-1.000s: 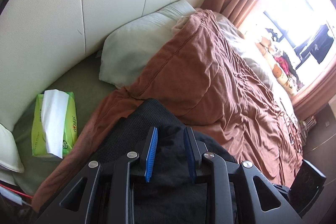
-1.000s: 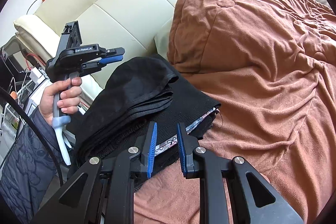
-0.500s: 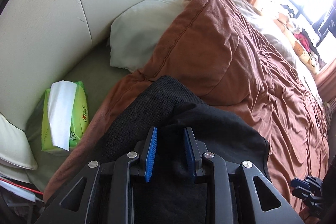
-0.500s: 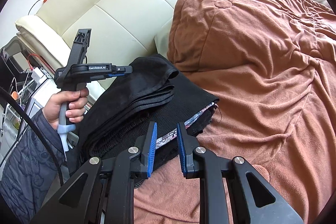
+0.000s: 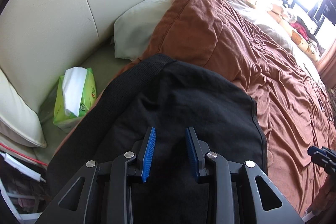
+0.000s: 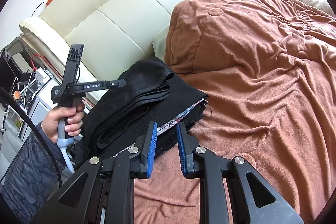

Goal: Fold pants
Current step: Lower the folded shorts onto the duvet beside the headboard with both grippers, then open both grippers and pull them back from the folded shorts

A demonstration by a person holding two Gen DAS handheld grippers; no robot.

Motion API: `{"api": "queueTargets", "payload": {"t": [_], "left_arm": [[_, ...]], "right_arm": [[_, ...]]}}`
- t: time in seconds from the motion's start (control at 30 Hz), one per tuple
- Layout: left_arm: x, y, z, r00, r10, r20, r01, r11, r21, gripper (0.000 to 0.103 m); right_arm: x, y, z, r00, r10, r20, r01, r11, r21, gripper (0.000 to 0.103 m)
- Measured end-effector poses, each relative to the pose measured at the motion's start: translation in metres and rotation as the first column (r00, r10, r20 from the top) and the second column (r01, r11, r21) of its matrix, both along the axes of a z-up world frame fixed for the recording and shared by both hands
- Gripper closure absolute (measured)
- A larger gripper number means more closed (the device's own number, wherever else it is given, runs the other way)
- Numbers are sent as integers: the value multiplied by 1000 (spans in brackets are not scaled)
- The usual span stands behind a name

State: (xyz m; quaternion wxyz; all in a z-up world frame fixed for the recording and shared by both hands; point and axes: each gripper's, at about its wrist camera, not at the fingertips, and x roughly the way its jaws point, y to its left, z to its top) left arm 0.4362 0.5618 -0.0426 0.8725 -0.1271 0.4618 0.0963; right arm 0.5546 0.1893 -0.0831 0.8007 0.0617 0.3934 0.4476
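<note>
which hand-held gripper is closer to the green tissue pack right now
Left. The left hand-held gripper hovers over the black pants, beside the tissue pack; the right hand-held gripper sits across the pants.

The pants [image 5: 189, 110] run under the left gripper [image 5: 170, 150] toward 6 o'clock, cut off there (lower layers hidden); at 4 o'clock the right gripper [image 5: 321, 157] is clipped.

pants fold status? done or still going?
Looks nearly done. The black pants lie in a stacked, layered bundle on a darker folded fabric on the brown blanket. Nothing in hand: the left gripper is open above the bundle, and the right gripper is open at its edge. Left, at most: squaring the stack, if anything.
</note>
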Motion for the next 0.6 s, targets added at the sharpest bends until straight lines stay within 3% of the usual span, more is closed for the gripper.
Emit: {"api": "queueTargets", "payload": {"t": [0.6], "left_arm": [[-124, -43, -3, 997, 79, 23, -78, 996, -38, 71]], "right_arm": [[-62, -66, 28, 1000, -20, 21, 20, 1000, -16, 86]]}}
